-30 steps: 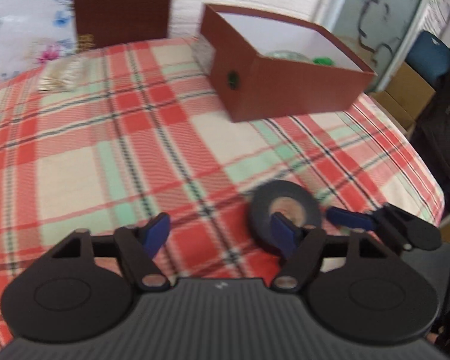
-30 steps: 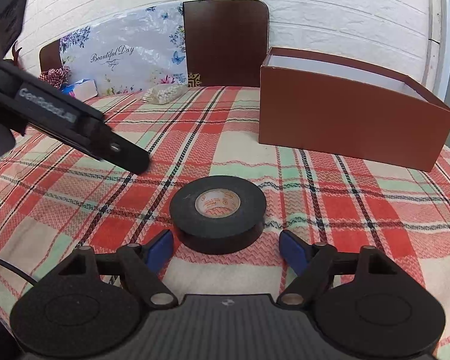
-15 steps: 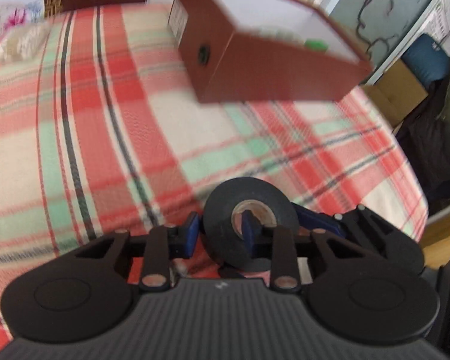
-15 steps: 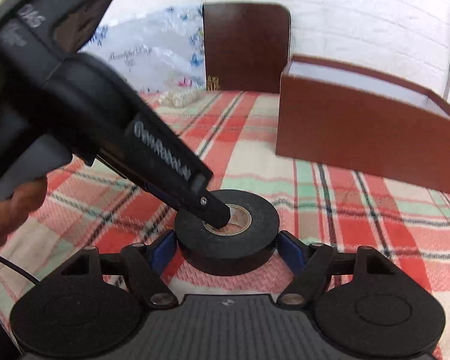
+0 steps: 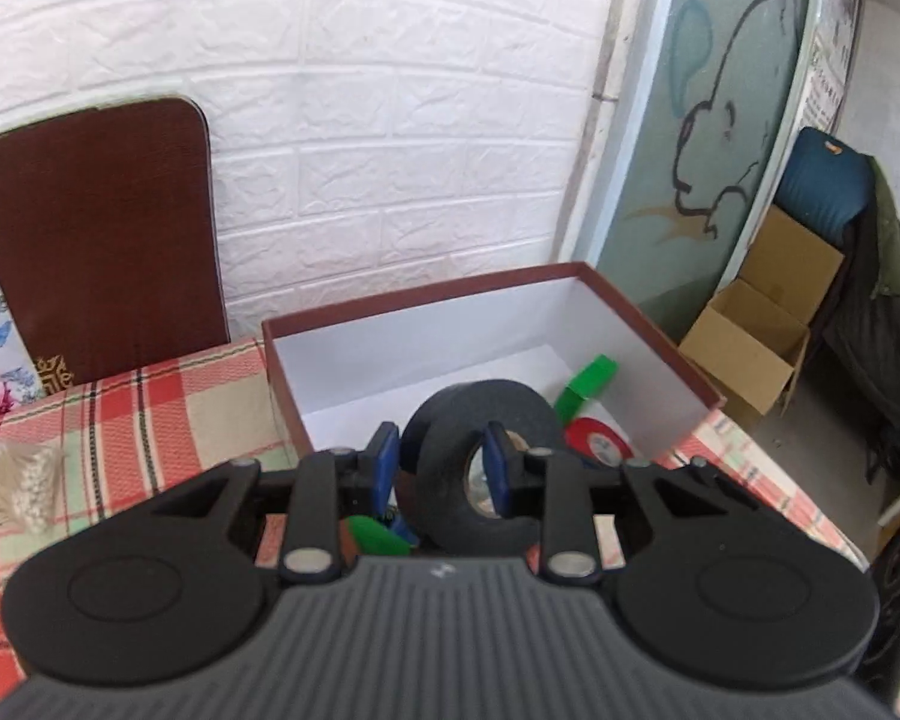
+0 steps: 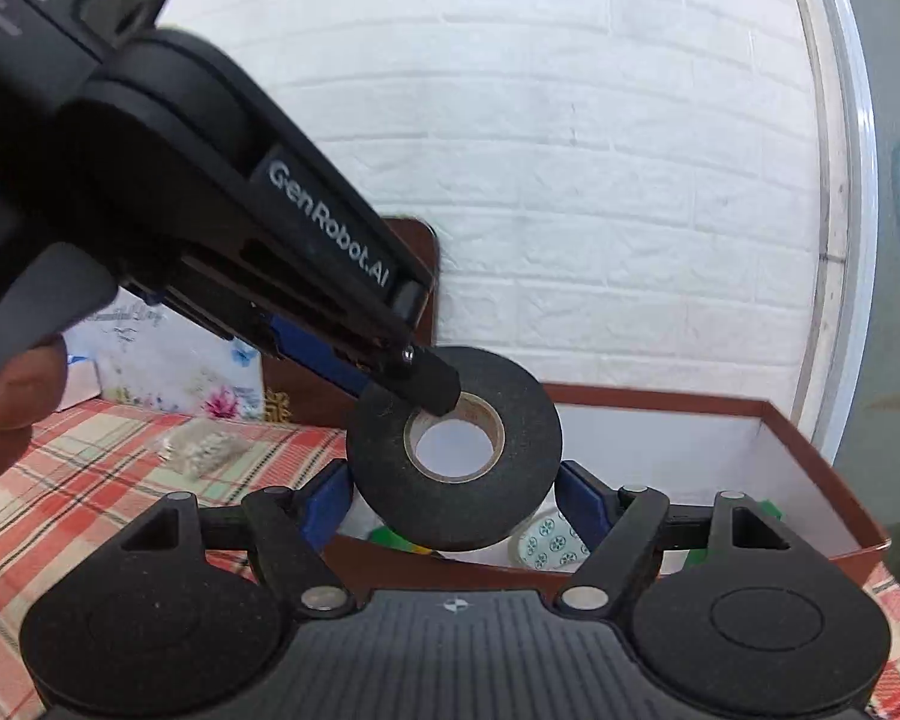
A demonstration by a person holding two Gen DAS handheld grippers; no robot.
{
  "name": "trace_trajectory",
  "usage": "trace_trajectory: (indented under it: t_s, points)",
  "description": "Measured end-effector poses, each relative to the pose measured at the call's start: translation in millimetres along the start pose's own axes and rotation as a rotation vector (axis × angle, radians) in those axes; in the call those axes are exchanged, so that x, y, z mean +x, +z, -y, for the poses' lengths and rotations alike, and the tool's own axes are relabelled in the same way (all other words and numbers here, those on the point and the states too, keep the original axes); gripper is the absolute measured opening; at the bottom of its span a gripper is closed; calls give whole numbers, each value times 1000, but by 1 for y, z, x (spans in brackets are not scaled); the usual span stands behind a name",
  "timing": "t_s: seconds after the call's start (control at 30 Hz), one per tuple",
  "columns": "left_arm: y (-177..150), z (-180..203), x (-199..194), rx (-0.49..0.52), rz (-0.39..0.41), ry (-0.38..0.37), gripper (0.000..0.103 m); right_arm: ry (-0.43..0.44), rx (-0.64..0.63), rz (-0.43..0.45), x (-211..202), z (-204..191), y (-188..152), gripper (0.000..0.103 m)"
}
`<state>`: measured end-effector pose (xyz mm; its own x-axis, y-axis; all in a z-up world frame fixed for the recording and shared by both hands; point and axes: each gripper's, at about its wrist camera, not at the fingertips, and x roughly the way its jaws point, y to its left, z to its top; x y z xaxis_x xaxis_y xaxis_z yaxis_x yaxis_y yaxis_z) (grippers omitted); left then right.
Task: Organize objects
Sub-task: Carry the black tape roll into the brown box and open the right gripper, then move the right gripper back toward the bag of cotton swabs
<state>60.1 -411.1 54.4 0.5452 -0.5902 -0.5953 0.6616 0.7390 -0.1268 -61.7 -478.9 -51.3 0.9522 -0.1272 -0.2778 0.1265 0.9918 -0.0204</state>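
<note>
A black tape roll (image 5: pixel 450 420) hangs in the air over the near edge of the open brown box (image 5: pixel 648 330). My left gripper (image 5: pixel 438 462) is shut on the roll's wall, one blue pad outside and the other inside the hole. In the right wrist view the same roll (image 6: pixel 456 510) sits between the blue pads of my right gripper (image 6: pixel 456 498), which press on its two sides. There the left gripper (image 6: pixel 414 384) comes in from the upper left. A green roll (image 5: pixel 588 384) and a red roll (image 5: pixel 597 441) lie inside the box (image 6: pixel 810 438).
The box stands on a red plaid tablecloth (image 5: pixel 150 408) against a white brick wall. A dark brown board (image 5: pixel 96 240) leans at the back left. A bag of white bits (image 5: pixel 21 486) lies on the cloth. A cardboard box (image 5: pixel 756 336) sits on the floor at right. A hand (image 6: pixel 6 408) holds the left gripper.
The left gripper closed on the roll's wall and the right pads closed in on its sides. Both then rose with the roll from the cloth to the box's near edge.
</note>
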Motion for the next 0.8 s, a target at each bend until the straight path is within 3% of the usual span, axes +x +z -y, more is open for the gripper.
trace_trajectory:
  t_s: [0.2,0.33,0.63,0.8]
  points:
    - [2,0,26,4,-29,23,34,-18,83,-36,27,11,-10,74]
    - [-2,-2,23,-1,-29,63,45,-18,87,-18,19,8,-11,74]
    - [-25,4,-28,44,16,126,52,-29,153,38,-55,-5,-22,75]
    - [-57,10,-60,87,36,170,58,-43,243,3,-93,-8,-42,75]
